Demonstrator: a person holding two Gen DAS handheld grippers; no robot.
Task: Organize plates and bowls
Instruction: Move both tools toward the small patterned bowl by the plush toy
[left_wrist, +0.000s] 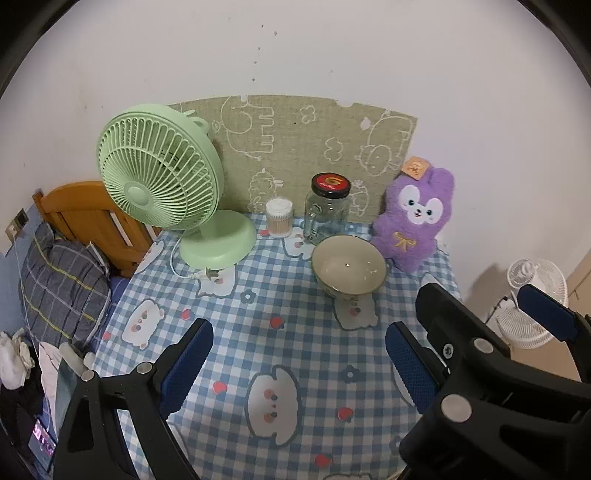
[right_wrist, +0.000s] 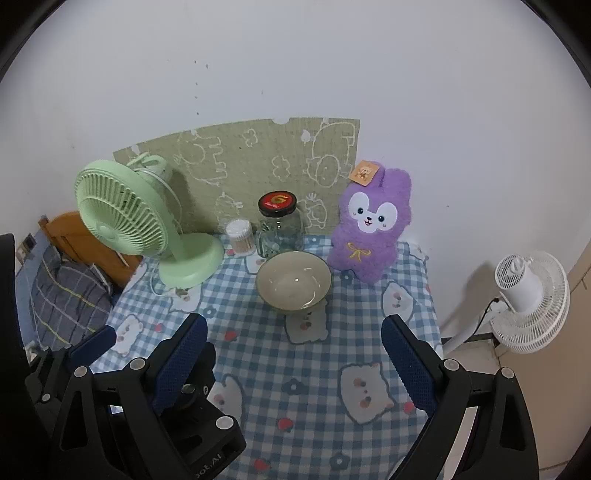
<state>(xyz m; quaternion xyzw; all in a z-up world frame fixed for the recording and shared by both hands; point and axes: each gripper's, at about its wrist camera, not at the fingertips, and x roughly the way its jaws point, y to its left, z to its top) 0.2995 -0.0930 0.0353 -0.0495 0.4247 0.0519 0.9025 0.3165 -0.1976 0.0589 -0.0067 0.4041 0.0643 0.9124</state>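
Pale green ceramic bowl (right_wrist: 293, 280) upright on checked tabletop (right_wrist: 317, 402), seemingly empty, 12 o'clock of right gripper (right_wrist: 295, 363); left gripper (left_wrist: 299, 363) alongside; both jaws wide apart, holding nothing.

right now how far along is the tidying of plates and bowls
Nothing looks done yet. One empty bowl sits on the checked tablecloth, in front of the glass jar and next to the purple plush toy. No plate is in view. Nothing is in hand: the left gripper and the right gripper are both open and short of the bowl. Picking up and placing the bowl is still to do.
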